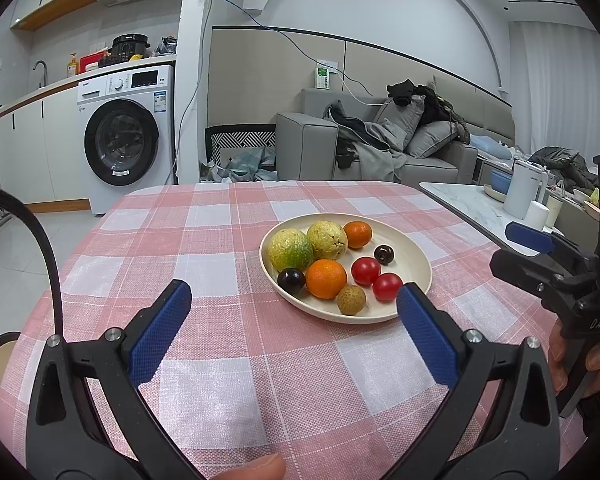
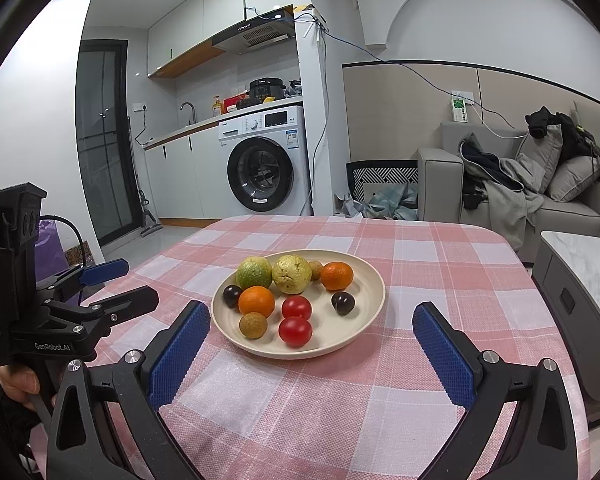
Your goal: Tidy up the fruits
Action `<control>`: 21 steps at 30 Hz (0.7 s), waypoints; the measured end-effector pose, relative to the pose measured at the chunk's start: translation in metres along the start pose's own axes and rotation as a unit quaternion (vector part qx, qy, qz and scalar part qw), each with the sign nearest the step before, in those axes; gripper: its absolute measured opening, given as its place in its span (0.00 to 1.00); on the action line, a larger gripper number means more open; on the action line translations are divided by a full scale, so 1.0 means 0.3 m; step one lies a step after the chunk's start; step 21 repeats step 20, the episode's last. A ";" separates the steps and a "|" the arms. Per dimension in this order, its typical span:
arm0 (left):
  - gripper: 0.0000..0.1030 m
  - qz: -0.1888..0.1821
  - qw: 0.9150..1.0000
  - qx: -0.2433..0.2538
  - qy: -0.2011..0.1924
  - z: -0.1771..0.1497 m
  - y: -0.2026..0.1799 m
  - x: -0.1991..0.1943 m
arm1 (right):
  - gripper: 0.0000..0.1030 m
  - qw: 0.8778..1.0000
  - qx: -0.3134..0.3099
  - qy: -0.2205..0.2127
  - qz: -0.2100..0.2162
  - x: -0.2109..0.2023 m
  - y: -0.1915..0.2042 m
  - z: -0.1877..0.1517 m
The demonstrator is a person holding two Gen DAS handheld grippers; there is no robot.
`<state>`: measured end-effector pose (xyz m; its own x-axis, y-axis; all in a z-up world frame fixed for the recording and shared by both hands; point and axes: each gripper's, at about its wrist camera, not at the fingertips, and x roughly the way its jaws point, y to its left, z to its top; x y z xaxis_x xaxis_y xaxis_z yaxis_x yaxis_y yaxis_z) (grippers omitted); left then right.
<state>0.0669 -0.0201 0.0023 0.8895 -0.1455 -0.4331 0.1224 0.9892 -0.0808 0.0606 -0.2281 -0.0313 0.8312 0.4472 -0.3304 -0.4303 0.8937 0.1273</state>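
Note:
A cream plate (image 1: 414, 264) (image 2: 364, 280) sits on the pink checked tablecloth and holds several fruits: two green-yellow guavas (image 1: 289, 249) (image 2: 291, 274), two oranges (image 1: 326, 279) (image 2: 256, 301), two red tomatoes (image 1: 366, 271) (image 2: 295, 331), dark plums (image 1: 291, 281) (image 2: 343, 303) and a brown longan (image 1: 351, 299) (image 2: 253, 325). My left gripper (image 1: 291, 304) is open and empty, short of the plate's near-left rim. My right gripper (image 2: 312, 322) is open and empty, its fingers on either side of the plate's near edge. Each gripper shows in the other's view: the right (image 1: 540, 256), the left (image 2: 111, 284).
The table (image 1: 219, 240) (image 2: 440, 280) has a rounded far edge. A marble side table (image 1: 480, 204) with a white kettle (image 1: 522, 188) and cups stands to the right. A washing machine (image 2: 263, 160), kitchen counter and grey sofa (image 1: 400, 136) are behind.

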 end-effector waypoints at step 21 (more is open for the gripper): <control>0.99 -0.007 1.000 0.001 -0.006 0.007 -0.005 -0.006 | 1.00 1.000 -0.003 0.001 0.001 0.004 0.004 0.004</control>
